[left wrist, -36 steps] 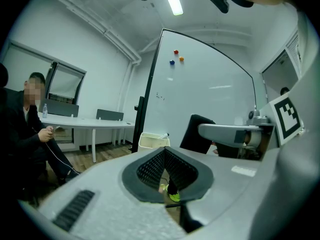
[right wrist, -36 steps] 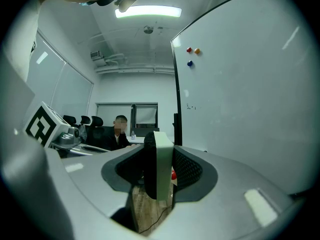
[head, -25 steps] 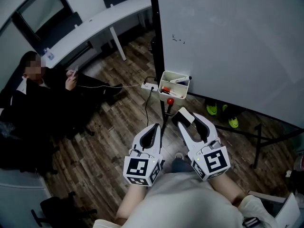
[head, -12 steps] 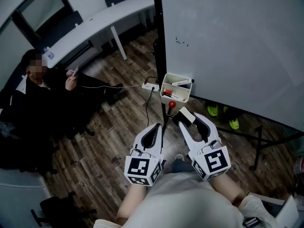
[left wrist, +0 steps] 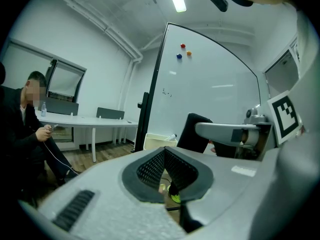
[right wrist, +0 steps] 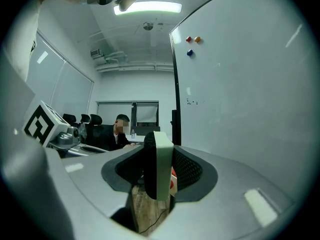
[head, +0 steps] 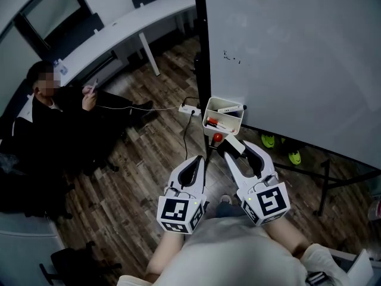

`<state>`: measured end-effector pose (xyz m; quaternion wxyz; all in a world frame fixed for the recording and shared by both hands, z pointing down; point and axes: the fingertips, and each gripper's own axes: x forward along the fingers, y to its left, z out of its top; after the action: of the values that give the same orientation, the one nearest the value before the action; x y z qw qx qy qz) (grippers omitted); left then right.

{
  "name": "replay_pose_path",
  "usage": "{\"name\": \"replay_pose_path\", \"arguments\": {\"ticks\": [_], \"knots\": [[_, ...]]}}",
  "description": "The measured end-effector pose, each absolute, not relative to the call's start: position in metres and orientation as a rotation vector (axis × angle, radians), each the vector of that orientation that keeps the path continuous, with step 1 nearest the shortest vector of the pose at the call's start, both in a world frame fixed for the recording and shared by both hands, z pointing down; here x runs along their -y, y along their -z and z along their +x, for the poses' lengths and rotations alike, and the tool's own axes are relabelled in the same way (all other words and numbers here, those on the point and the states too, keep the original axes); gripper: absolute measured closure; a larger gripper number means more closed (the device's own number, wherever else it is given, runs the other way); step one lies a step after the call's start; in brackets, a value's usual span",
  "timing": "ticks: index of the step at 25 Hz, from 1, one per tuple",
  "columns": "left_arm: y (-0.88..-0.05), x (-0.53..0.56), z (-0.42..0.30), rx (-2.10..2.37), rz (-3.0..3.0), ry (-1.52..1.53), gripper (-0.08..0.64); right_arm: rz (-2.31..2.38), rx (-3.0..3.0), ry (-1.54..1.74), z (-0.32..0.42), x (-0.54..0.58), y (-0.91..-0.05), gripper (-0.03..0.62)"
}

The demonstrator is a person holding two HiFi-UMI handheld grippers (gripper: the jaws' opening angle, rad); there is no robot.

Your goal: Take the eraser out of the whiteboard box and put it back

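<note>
The eraser (head: 232, 142), a white block with a dark felt side, is clamped in my right gripper (head: 239, 150), held level just short of the whiteboard box (head: 222, 117). In the right gripper view the eraser (right wrist: 159, 166) stands on edge between the pads. The box is a white open tray on the whiteboard's lower edge, with markers inside. My left gripper (head: 200, 159) hangs to the left of the right one, shut with nothing in it. The left gripper view shows the box (left wrist: 157, 141) ahead and the eraser (left wrist: 194, 133) to its right.
The whiteboard (head: 286, 52) fills the upper right, with a black stand post (head: 201, 46) and a red knob (head: 217, 137) below the box. A person (head: 53, 118) sits on the left beside a white desk (head: 119, 28). A power strip (head: 190, 108) and green shoes (head: 268, 140) lie on the wood floor.
Both grippers have moved forward toward the box, the right one carrying the eraser closer to it. Neither gripper's jaws have changed.
</note>
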<state>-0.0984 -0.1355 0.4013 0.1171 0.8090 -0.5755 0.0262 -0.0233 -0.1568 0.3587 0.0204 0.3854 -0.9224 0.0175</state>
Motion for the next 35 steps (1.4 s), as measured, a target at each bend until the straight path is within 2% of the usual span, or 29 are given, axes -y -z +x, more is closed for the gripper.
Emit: {"name": "replay_pose_path", "arguments": {"ticks": [35], "knots": [[-0.408, 0.212, -0.102, 1.778, 2.281, -0.037, 0.555, 1.105, 2.881, -0.05, -0.024, 0.246, -0.366, 0.417]]}}
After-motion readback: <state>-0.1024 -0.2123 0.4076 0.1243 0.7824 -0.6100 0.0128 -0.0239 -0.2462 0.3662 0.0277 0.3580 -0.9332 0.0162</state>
